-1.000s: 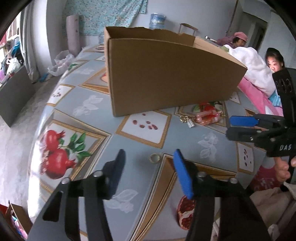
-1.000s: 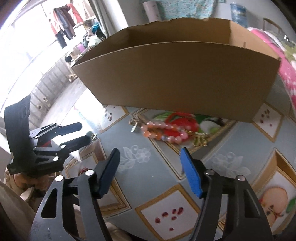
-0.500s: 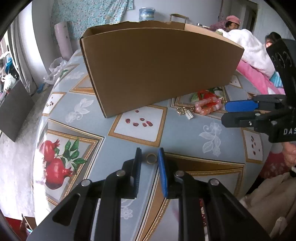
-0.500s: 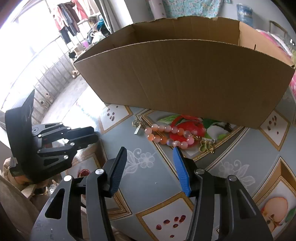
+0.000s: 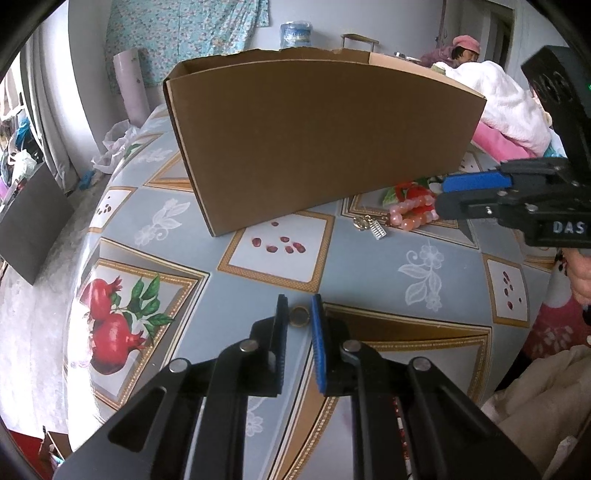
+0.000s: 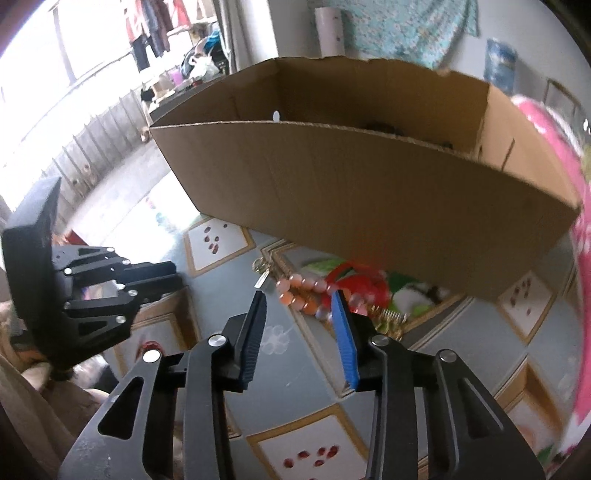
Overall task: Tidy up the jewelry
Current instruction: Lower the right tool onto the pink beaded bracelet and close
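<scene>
Between the closing left tool's (image 5: 299,308) pads, a gold ring (image 5: 298,316), apparently pinched.

Pale grey walls (image 5: 388,22), with a floral teal cloth (image 5: 192,33) hung on the back one. A rolled mat (image 5: 129,88) stood against it. Grey concrete floor (image 5: 33,295). Bright daylight came through a window (image 6: 55,96) with clothes (image 6: 147,33) hanging. Bed with pink bedding (image 5: 498,144) and a white blanket (image 5: 506,107); a person in a pink hat (image 5: 466,48) behind.

Daylight — blown-out window (image 6: 55,92) | right view motion-blurred | left view sharp | fisheye-bent, dark-vignetted edges
</scene>
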Available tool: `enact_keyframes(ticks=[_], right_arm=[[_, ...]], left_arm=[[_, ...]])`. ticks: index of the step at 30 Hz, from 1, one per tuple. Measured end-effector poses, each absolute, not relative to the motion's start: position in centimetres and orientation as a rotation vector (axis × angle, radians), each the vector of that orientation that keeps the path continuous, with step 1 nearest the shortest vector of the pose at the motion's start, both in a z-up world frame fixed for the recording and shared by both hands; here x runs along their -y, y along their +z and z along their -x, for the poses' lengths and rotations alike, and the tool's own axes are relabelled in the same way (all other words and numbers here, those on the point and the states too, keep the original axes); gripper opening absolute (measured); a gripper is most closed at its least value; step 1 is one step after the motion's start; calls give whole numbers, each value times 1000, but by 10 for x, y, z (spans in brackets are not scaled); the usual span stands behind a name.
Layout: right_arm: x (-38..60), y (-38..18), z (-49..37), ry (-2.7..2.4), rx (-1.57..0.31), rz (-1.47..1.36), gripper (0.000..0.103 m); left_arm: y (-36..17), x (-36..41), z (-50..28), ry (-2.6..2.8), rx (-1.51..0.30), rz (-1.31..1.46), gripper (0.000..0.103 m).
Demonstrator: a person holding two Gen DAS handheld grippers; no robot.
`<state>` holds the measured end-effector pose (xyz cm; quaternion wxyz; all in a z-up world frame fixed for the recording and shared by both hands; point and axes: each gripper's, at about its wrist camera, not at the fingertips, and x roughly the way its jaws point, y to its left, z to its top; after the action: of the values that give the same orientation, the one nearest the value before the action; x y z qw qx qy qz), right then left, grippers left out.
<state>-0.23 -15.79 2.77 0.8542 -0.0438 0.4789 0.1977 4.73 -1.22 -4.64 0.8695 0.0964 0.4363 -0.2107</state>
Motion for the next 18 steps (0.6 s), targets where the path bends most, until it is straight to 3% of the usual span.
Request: enact_keyframes(ticks=[6, 15, 18], right_arm=[[141, 18, -3, 463, -1036, 165, 23], [121, 4, -14, 476, -1051, 276, 23], [116, 0, -17, 481, -1066, 301, 13]], left_arm=[[-46, 7, -48, -447, -914, -185, 12], [-47, 5, -48, -449, -914, -181, 12], [-46, 5, -48, -449, -914, -182, 12]])
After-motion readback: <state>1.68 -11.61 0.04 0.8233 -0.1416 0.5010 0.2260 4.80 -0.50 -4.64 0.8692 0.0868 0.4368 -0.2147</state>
